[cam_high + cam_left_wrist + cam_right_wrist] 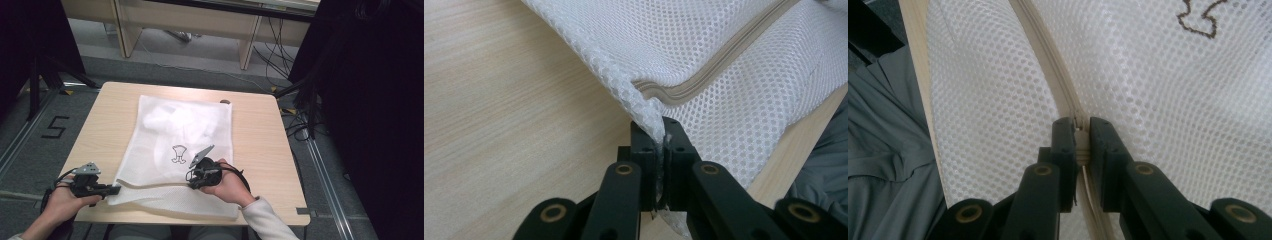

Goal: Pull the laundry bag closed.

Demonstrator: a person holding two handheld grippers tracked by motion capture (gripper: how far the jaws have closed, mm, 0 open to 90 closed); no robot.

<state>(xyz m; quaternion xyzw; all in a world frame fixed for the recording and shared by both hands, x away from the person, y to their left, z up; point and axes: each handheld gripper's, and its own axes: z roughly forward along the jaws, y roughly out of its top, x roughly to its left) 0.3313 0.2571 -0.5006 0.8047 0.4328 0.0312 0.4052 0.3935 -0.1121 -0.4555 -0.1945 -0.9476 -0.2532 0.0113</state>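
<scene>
Grippers at the near edge of the light wooden table, one in each hand. Left gripper near the front left corner, jaws clamped tight on the near left corner of the white mesh laundry bag, right beside the end of its cream zipper. Right gripper further along the near edge, jaws pinched narrow on the small zipper pull, mesh spread to both sides of it. Bag flat across the table's middle, reaching from the near edge almost to the far one, a small dark outline emblem printed on its upper face. White bundled cloth faintly visible inside, toward the far end.
</scene>
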